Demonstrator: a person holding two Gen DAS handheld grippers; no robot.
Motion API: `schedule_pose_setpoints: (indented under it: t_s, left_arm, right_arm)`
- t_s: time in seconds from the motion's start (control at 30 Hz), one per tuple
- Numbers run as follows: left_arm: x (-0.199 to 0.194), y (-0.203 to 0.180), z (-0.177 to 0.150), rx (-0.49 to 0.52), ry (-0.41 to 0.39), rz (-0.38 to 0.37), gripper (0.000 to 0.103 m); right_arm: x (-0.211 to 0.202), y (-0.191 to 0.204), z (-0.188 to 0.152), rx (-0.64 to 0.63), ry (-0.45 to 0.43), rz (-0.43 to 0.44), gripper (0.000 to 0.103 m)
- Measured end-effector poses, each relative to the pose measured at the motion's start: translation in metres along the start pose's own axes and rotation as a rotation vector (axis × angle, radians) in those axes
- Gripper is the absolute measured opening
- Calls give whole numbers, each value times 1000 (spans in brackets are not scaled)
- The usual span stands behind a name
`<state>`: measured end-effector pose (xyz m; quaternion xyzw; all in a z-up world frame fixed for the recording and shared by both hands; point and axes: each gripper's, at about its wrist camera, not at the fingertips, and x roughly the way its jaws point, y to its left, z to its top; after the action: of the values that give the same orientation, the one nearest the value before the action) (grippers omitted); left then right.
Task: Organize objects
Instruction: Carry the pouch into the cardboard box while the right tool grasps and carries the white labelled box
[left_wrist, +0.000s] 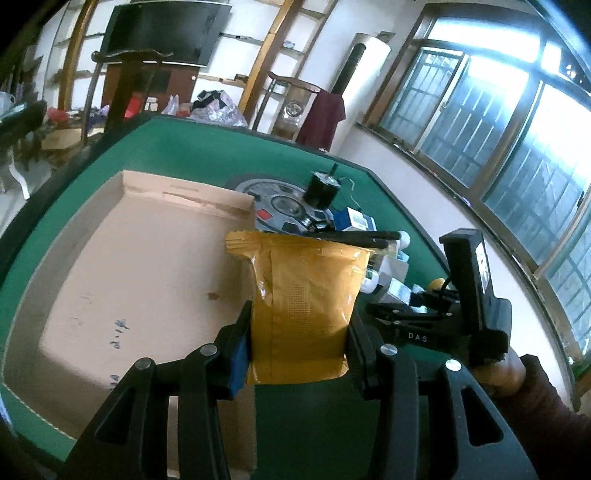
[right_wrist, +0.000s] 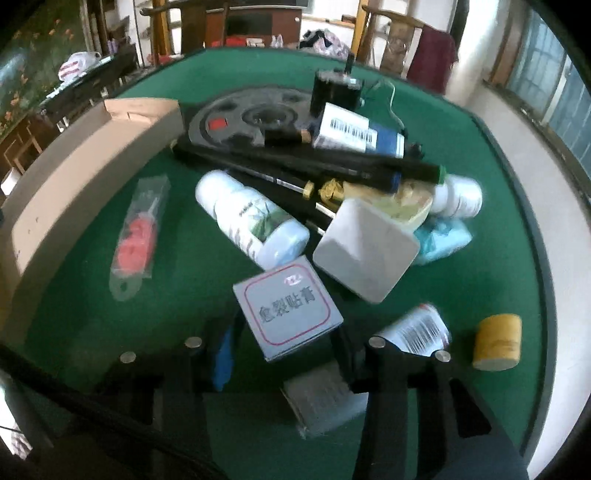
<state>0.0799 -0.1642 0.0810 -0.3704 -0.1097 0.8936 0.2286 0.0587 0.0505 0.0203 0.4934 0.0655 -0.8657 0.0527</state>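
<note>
Left gripper (left_wrist: 299, 332): jaws clamped on upright yellow pouch (left_wrist: 306, 295), held above green counter (left_wrist: 184, 155), just beside open cardboard box (left_wrist: 122, 266); right gripper (right_wrist: 284, 354): jaws set wide around grey carton (right_wrist: 291, 308), contact w/ it cannot be told; heap beyond incl. white bottle (right_wrist: 251, 221), white cube box (right_wrist: 365, 251); yellow spool (right_wrist: 496, 341) apart at right.

left wrist view close over cardboard box (left_wrist: 147, 280), right wrist view near clutter, both share green table (right_wrist: 461, 273)
</note>
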Motion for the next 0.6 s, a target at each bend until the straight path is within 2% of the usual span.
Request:
schedule_pose_setpoints:
  t_s: [0.17,0.3,0.43,0.53,0.6]
  left_arm:
    - [-14,14,2,-35,-17,-13,39]
    - [-31,24,26,-83,-1,-67,39]
    - [-57,33,74,-109,10,-95,39]
    - [-65,43,121,-122,23,-83,39]
    - [-58,48,145,-91,17,-20,39]
  right_arm:
    - [-18,-16,0,116,-58,83,41]
    - [-58,-12,19,139,-114,197,42]
    - [-102,15,66,114,-167,380,42]
    - [-117,44,121,107,-162,551,42]
    - [-112,63,140,82,-147,569,42]
